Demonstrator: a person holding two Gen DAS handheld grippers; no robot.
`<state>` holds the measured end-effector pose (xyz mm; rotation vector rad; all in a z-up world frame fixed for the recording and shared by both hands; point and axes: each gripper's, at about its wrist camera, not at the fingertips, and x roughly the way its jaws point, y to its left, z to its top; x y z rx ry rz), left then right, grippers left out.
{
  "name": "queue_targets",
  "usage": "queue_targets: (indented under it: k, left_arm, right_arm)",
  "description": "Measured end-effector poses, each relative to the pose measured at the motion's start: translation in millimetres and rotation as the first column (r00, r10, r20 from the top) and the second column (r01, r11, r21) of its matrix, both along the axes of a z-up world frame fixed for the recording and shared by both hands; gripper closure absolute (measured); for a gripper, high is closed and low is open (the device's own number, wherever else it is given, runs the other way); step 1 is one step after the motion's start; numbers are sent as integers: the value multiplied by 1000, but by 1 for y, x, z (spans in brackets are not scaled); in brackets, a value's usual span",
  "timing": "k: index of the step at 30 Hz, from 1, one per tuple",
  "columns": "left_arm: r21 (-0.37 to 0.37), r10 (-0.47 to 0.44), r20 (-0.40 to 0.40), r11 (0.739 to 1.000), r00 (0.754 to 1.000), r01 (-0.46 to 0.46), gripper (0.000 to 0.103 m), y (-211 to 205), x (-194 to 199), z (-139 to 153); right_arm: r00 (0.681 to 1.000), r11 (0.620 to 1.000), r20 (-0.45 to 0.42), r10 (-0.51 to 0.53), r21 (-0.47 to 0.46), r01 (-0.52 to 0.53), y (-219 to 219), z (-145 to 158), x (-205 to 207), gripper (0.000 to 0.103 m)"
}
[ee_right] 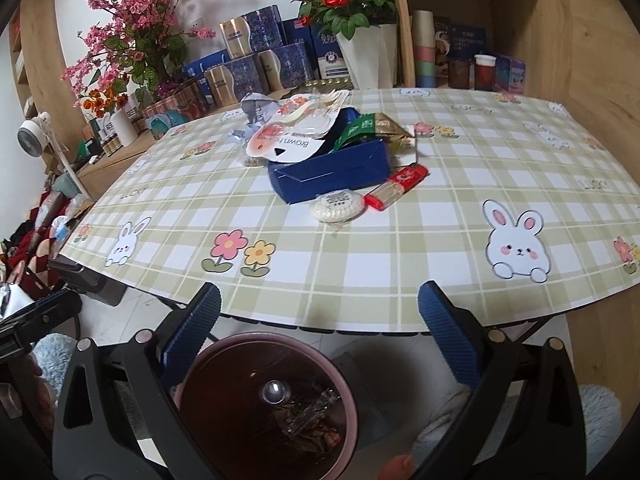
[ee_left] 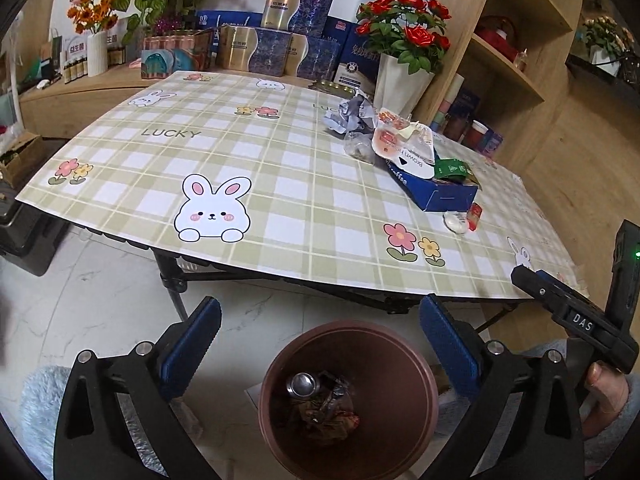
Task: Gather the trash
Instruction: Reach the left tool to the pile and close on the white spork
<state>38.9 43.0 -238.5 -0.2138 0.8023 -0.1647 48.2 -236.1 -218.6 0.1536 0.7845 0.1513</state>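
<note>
Both tongs are hanging over the brown bin on the floor, in front of the tabletop edge. Left tongs are spread wide, nothing between the pads; bin mouth is sitting right below and between them. Reads as the drop position. Right tongs are also gaping, empty, bin just below and slightly to their left. Likely parked there so the next reach starts from the bin.

Bin is already holding a can, lying tilted with its round end facing up toward the left tongs, plus crumpled wrappers.

Remaining trash is piled well ahead of the right tongs: blue box, open side up, long axis running across the view, left end nearer. White round packet is lying flat, touching or just beside the box's near side. Red-ended stick packet is lying diagonally, long axis from near-left to far-right. Crumpled paper is sitting farthest away.
</note>
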Motion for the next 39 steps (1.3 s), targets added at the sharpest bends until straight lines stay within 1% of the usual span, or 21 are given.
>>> queue_targets:
  k: [6, 8, 13, 14, 17, 20, 24, 30, 33, 34, 36, 37, 39]
  left_arm:
    - [-5, 15, -8, 1000, 1000, -15, 6, 5, 3, 0]
    - [-12, 18, -5, 1000, 1000, -18, 6, 8, 5, 1]
    - [-4, 12, 44, 1000, 999, -12, 6, 10, 16, 14]
    - [9, 4, 63, 1000, 998, -4, 6, 9, 19, 19]
    - [49, -25, 85, 999, 996, 21, 6, 3, 29, 27]
    - [63, -68, 82, 996, 994, 62, 6, -5, 40, 33]
    - [66, -117, 67, 991, 991, 113, 6, -16, 56, 38]
    - [73, -182, 60, 981, 981, 178, 6, -39, 87, 48]
    - [90, -218, 65, 973, 974, 212, 7, -53, 106, 53]
    - [101, -239, 70, 968, 969, 231, 8, -60, 115, 55]
    - [111, -272, 68, 958, 960, 263, 21, -70, 129, 58]
    - [116, -298, 62, 950, 953, 290, 24, -80, 143, 60]
    - [120, -333, 58, 938, 941, 324, 37, -94, 164, 62]
  right_arm:
    - [1000, 1000, -17, 6, -4, -6, 0, -2, 3, 6]
    - [1000, 1000, -10, 15, -24, -15, 1, 1, 5, 6]
    - [1000, 998, 25, 13, -66, -11, -5, 13, 14, 6]
    - [1000, 997, 30, 8, -71, -6, -8, 15, 17, 6]
    - [999, 997, 36, -10, -76, 13, -16, 18, 24, 6]
    - [999, 995, 29, -27, -96, 30, -22, 19, 31, 6]
    - [999, 985, 8, -45, -167, 46, -27, 18, 43, 6]
    - [998, 989, 2, -62, -136, 62, -42, 20, 57, 6]
    - [997, 989, -1, -74, -130, 73, -49, 20, 67, 6]
    - [997, 989, -3, -75, -127, 74, -50, 19, 69, 6]
    - [997, 991, -10, -76, -111, 74, -55, 18, 78, 6]
    - [997, 992, -13, -76, -102, 75, -59, 17, 84, 6]
    - [997, 993, -22, -77, -87, 74, -63, 15, 92, 6]
